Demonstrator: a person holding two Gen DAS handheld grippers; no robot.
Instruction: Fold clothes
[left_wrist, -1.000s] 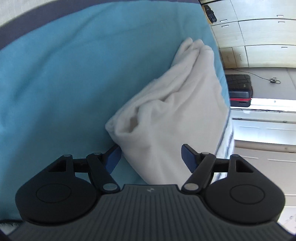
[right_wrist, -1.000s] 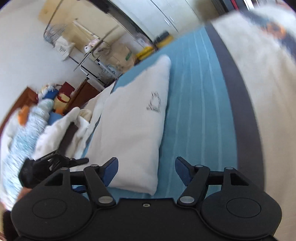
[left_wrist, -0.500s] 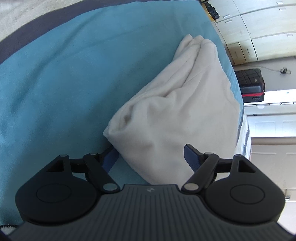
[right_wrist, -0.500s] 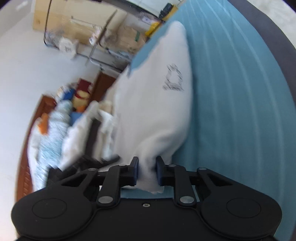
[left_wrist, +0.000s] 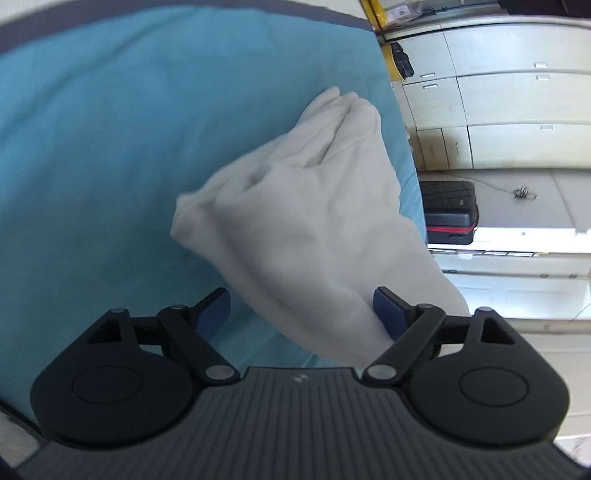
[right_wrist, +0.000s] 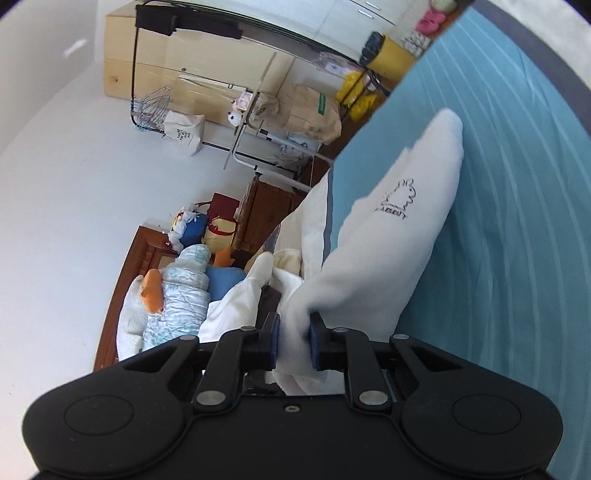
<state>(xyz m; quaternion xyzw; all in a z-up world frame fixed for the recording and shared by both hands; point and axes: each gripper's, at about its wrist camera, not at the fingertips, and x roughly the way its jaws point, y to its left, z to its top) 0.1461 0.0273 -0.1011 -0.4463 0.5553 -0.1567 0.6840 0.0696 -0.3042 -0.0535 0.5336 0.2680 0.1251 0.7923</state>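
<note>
Right gripper (right_wrist: 293, 341) jaws pinched on near edge of white garment (right_wrist: 388, 236), lifting it off the blue bedspread (right_wrist: 517, 221). Left gripper (left_wrist: 301, 306) jaws spread wide, garment (left_wrist: 314, 229) drooping between them, contact unclear. Only the right view shows the small printed drawing (right_wrist: 397, 201); only the left, a black suitcase (left_wrist: 448, 212).
</note>
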